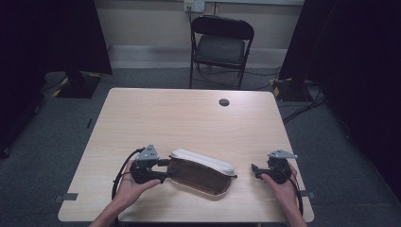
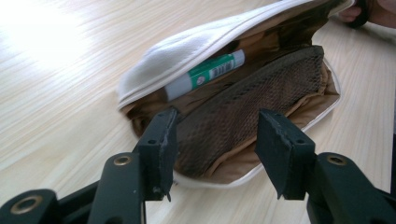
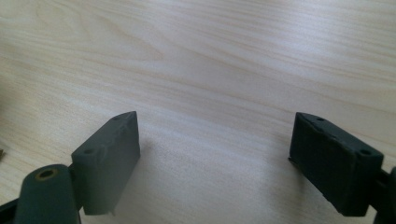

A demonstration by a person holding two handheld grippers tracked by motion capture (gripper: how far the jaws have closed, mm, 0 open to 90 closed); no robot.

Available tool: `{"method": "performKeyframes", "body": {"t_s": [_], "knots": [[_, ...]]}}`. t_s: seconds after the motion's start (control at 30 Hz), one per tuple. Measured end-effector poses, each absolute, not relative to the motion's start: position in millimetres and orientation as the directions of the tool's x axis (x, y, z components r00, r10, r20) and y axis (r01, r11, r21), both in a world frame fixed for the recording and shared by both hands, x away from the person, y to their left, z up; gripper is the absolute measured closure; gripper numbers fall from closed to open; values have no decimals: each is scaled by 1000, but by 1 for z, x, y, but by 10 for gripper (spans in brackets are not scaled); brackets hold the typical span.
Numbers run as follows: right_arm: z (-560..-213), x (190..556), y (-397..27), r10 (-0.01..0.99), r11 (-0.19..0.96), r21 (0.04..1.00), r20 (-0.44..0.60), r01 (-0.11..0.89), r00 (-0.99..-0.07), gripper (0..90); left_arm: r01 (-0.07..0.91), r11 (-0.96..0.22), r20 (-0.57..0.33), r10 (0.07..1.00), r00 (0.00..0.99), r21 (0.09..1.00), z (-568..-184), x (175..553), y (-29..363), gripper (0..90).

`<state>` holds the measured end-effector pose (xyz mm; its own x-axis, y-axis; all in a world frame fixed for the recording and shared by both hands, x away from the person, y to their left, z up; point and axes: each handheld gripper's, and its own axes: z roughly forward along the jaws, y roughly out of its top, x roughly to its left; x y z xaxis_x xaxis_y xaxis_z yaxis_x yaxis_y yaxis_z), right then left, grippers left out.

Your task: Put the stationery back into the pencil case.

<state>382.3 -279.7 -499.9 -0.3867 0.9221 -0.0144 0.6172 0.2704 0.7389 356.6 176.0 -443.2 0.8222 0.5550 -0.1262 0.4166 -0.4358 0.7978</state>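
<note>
Left hand-held gripper (image 2: 212, 154) released, jaws straddling pouch (image 1: 201, 171) end; right hand-held gripper (image 1: 254, 169) released, beside far end.

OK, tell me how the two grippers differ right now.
The left gripper sits at the open pouch, its jaws spread across the mesh pocket; the right gripper faces bare table, clear of the pouch. The right gripper's jaws look spread wider than the left's. Both are open and hold nothing.

The room around my counter (image 1: 189, 118) sits dim, its side edges falling to black. Glare whitens the wood at upper left in my left gripper view. My right tongs (image 3: 215, 154) cast soft shadows; the close jaws blur slightly.
</note>
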Motion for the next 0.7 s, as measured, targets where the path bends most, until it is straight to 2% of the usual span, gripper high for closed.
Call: {"method": "performKeyframes", "body": {"t_s": [0.3, 0.4, 0.7], "knots": [[-500, 382, -280, 923, 270, 739, -15, 617, -386, 152, 429, -402, -109, 615, 781, 809, -440, 357, 208, 451], [-500, 382, -280, 923, 270, 739, -15, 617, -386, 152, 460, -386, -115, 653, 749, 800, -441, 359, 222, 380], [-500, 382, -280, 923, 270, 739, -15, 617, -385, 152, 506, -338, -130, 718, 684, 793, -446, 356, 252, 304]]}}
